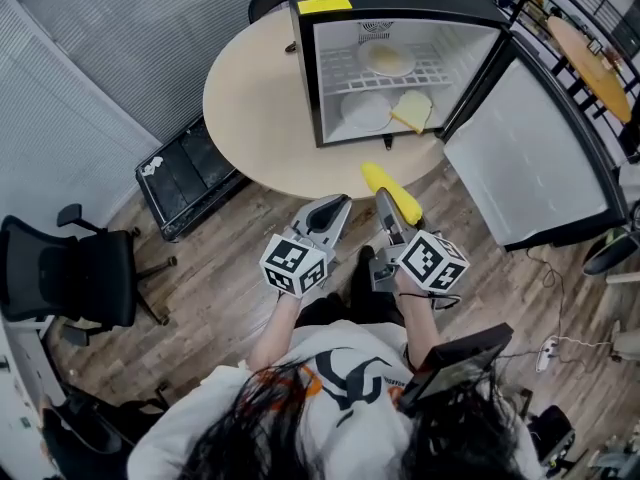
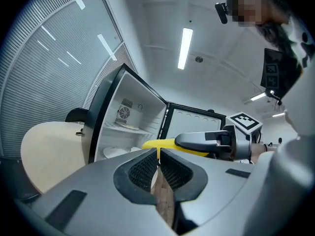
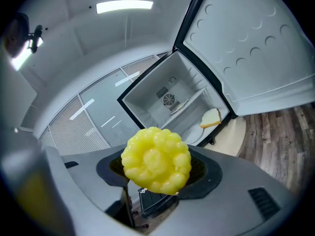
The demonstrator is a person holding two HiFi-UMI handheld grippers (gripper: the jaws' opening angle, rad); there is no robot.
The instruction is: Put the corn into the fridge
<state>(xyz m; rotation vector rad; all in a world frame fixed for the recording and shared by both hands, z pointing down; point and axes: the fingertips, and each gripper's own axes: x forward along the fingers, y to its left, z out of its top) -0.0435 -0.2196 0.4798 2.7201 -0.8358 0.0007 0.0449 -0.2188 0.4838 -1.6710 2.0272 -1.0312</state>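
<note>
My right gripper (image 1: pixel 386 200) is shut on a yellow corn cob (image 1: pixel 392 192), which pokes forward toward the round table's near edge. From the right gripper view the corn (image 3: pixel 156 160) faces me end on, clamped between the jaws. The small fridge (image 1: pixel 400 58) stands on the table with its door (image 1: pixel 535 158) swung wide to the right. My left gripper (image 1: pixel 332 208) hangs beside the right one, shut and empty. In the left gripper view the corn (image 2: pixel 162 144) and the right gripper (image 2: pixel 206 142) cross ahead of the closed jaws.
Inside the fridge lie a plate (image 1: pixel 387 60) on the wire shelf, another plate (image 1: pixel 365 112) and a slice of bread (image 1: pixel 413 110) on the floor. A beige round table (image 1: pixel 255 108), a black crate (image 1: pixel 190 173) and an office chair (image 1: pixel 70 273) stand to the left.
</note>
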